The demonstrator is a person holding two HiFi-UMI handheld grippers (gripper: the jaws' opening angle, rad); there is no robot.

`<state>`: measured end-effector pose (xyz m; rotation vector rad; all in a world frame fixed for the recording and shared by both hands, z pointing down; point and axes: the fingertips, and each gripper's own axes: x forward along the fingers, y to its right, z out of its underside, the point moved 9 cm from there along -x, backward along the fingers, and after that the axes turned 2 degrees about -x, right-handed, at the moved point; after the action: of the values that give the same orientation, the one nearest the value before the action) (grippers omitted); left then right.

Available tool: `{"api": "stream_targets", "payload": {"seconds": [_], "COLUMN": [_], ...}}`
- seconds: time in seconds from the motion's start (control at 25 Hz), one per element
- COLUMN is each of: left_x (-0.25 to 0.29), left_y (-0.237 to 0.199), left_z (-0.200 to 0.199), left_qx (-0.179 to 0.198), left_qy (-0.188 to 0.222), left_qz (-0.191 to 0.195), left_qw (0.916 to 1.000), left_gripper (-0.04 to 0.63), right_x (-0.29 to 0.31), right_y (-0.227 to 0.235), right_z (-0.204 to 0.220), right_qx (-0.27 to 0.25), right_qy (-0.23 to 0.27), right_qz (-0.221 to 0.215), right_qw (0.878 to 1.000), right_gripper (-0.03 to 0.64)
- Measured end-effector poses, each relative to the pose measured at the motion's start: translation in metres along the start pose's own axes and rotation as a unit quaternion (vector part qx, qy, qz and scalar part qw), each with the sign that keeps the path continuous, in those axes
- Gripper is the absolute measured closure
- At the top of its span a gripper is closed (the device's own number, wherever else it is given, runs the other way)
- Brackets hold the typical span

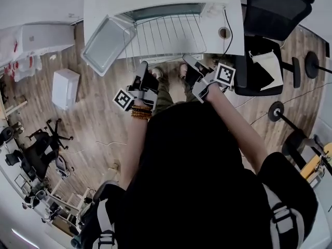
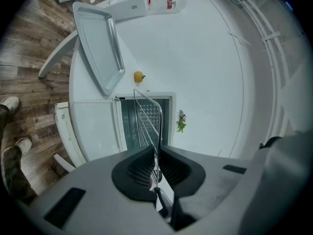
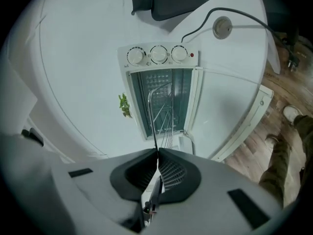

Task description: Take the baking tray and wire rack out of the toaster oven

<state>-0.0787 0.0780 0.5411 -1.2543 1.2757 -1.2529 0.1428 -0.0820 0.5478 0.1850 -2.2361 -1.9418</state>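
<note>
Jutting off table (image 1: 104,4) over floor (image 1: 98,118): tray (image 1: 106,44).

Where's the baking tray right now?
In the head view it is on the left: the baking tray lies on the front-left corner of the white table, partly overhanging the floor, just left of the wire rack.

Bright, even light; fisheye warp, dark vignetted corners.

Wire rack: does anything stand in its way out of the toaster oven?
Nothing visible blocks the wire rack. The left gripper and right gripper are shut on its front edge, the oven door lies open under it, and the baking tray lies aside at the left.
</note>
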Motion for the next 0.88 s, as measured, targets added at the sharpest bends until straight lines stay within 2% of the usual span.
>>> {"api": "stream_targets", "payload": {"seconds": [0.28, 0.48, 0.88], "left_x": [-0.032, -0.061, -0.134], "left_y": [-0.012, -0.012, -0.019], "left_z": [-0.026, -0.063, -0.148], "left_qx": [-0.004, -0.014, -0.029], "left_qy": [-0.039, -0.014, 0.041], "left_qz": [-0.035, -0.027, -0.016], "left_qw": [0.9986, 0.9994, 0.9986], "left_gripper": [0.554, 0.554, 0.554], "right_x": [0.017, 0.050, 0.136], "right_y": [0.008, 0.018, 0.023], "right_z": [0.026, 0.060, 0.134], "right_qx": [0.010, 0.038, 0.038], "right_qy": [-0.026, -0.035, -0.090], "right_qz": [0.040, 0.061, 0.105], "right_qw": [0.999, 0.997, 0.990], "right_gripper": [0.584, 0.584, 0.584]}}
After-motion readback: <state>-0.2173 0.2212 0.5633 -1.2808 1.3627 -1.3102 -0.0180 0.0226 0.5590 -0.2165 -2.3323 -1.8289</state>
